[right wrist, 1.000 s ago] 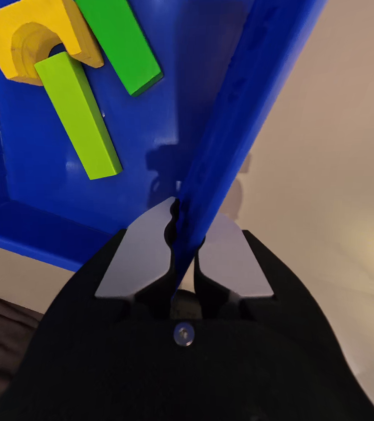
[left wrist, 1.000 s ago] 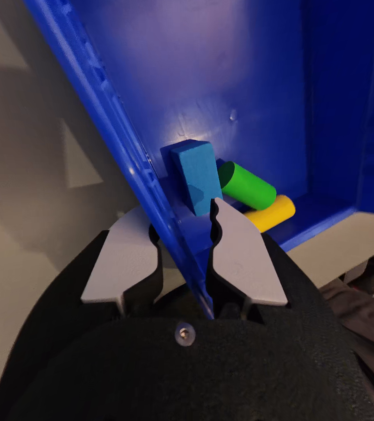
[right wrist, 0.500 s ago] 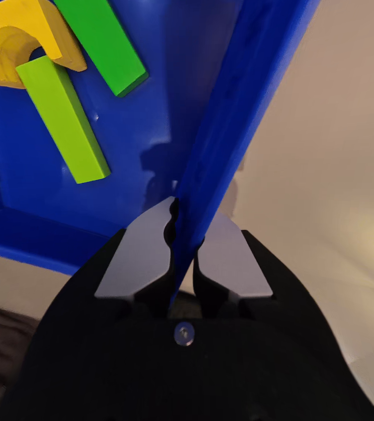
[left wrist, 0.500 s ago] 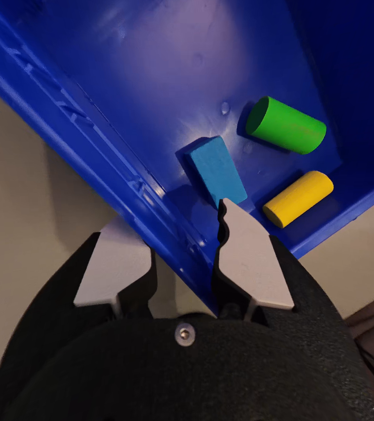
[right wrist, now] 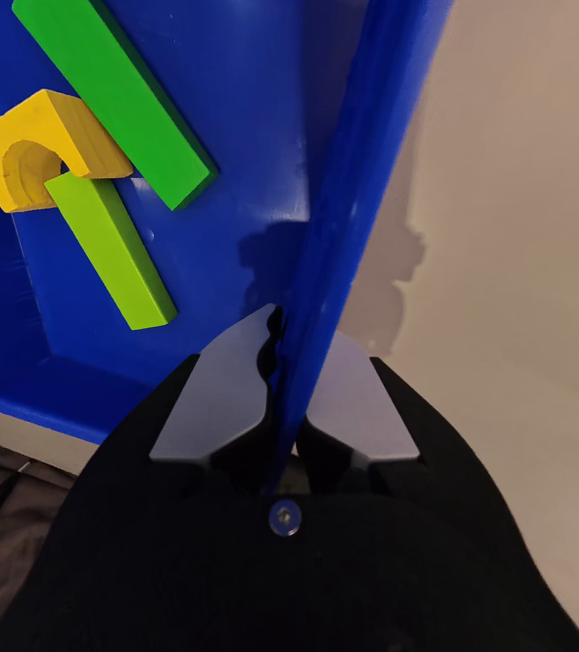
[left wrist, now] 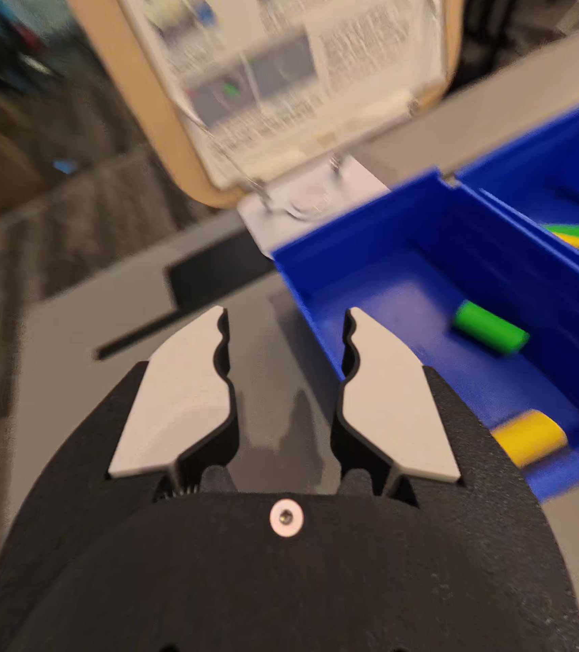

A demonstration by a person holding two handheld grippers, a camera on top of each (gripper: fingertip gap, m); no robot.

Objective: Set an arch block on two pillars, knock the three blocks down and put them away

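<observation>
Blocks of the task lie inside a blue bin (right wrist: 253, 106): the yellow arch block (right wrist: 44, 148) rests on the bin floor, touching the dark green plank (right wrist: 119, 102) on one side and the light green bar (right wrist: 111, 254) at its notch. All three lie flat and loose, so the put-away step appears complete for them.

Right gripper (right wrist: 295, 338) is clenched on that bin's side wall, one finger inside and one outside, the wall running up between them. Gripping the thin wall gives a firm hold for shifting or steadying the whole bin rather than any single block.

Left gripper (left wrist: 286, 314) holds nothing; its fingers (left wrist: 182, 384) stand spread apart over bare tabletop (left wrist: 69, 335), just beside the corner of a second blue bin (left wrist: 369, 225). That bin holds a green cylinder (left wrist: 489, 331) and a yellow cylinder (left wrist: 528, 441), well apart from each other. The bin with the arch set stands directly behind it, touching or nearly so.

Farther off, a tan-framed board (left wrist: 161, 116) carrying a printed sheet stands at the tabletop edge; the left wrist view is motion-blurred, so finer detail cannot be told. Remaining work is judged to be releasing the wall and clearing both grippers.
</observation>
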